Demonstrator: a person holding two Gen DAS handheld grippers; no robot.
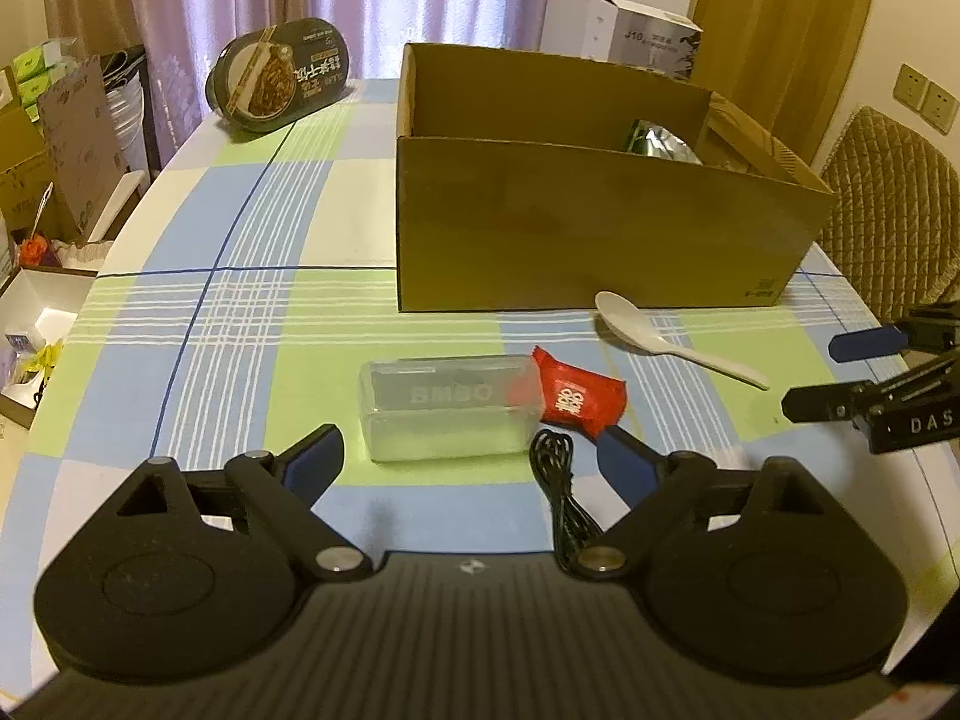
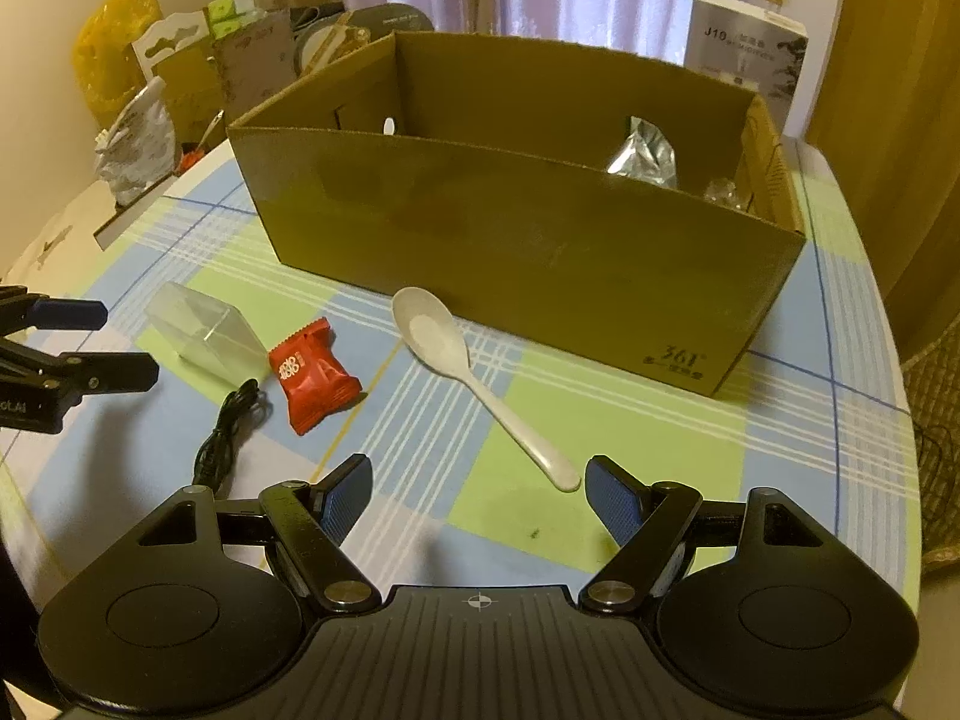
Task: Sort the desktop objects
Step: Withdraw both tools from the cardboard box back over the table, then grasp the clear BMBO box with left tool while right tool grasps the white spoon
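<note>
Checked table (image 1: 252, 240) held spoon (image 2: 456, 360), packet (image 2: 312, 375), case (image 1: 444, 408) before box (image 2: 510, 228), awaiting sorting; L gripper (image 1: 468, 462) & R gripper (image 2: 477, 492) both wide open, empty.

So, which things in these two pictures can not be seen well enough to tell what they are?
- Cardboard box contents: in both views its front wall hides all but a silver foil bag.
- Black cable: in the left wrist view its near end goes behind the left hand-held gripper.
- Red packet: the print is too small to read.
- Right hand-held gripper: open, nothing hidden between its fingers.
</note>
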